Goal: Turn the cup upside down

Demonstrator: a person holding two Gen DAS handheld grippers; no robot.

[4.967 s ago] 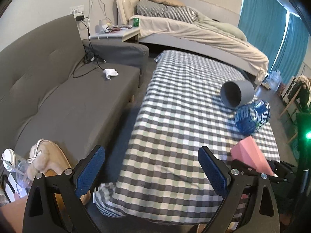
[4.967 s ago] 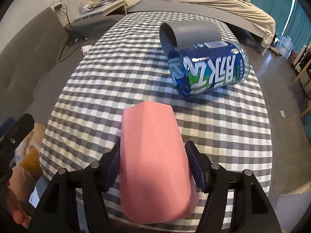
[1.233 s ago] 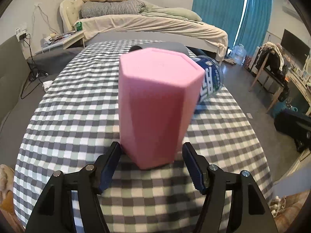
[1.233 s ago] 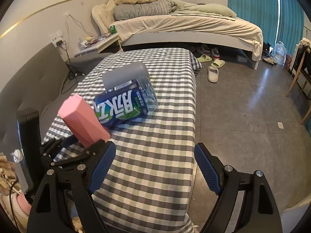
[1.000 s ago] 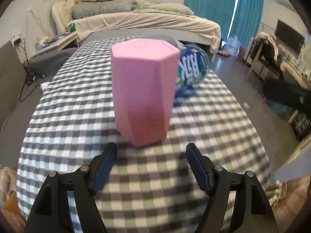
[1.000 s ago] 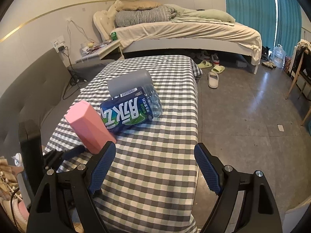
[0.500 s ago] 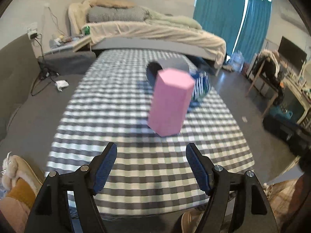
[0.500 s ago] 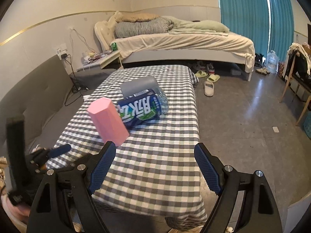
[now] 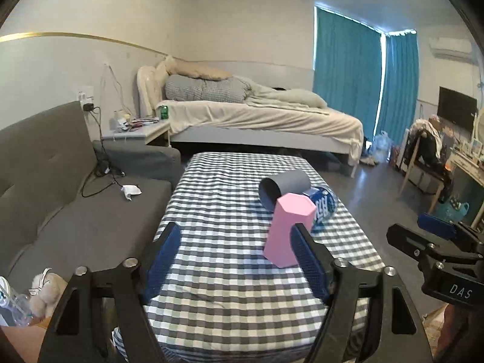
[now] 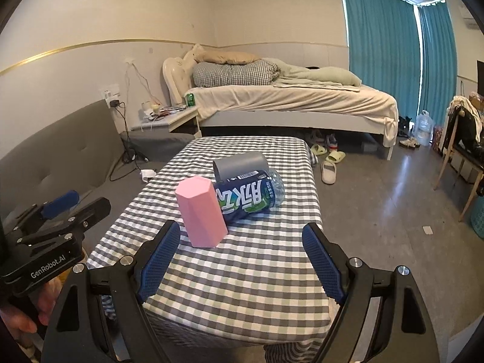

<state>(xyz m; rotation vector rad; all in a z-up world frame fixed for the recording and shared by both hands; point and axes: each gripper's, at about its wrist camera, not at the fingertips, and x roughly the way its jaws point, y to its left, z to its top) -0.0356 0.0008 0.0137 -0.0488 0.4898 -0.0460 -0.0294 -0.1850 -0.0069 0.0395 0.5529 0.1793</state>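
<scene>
A pink hexagonal cup (image 9: 287, 230) (image 10: 201, 213) stands on the checked tablecloth (image 9: 217, 211) with its closed base on top, free of both grippers. My left gripper (image 9: 236, 260) is open and empty, held back above the table's near edge, the cup just beyond its right finger. My right gripper (image 10: 239, 263) is open and empty, back from the near edge, the cup ahead and to the left. Each gripper shows at the side of the other's view.
A grey cup (image 9: 284, 186) (image 10: 240, 165) lies on its side behind the pink cup, next to a blue-labelled bottle (image 9: 322, 207) (image 10: 251, 195) that also lies flat. A grey sofa (image 9: 60, 199) runs along the left. A bed (image 10: 290, 99) stands behind the table.
Both grippers have pulled back and up from the table, so the pink cup looks smaller and farther. The left gripper had let go of it about a second ago. The cup stays in place.
</scene>
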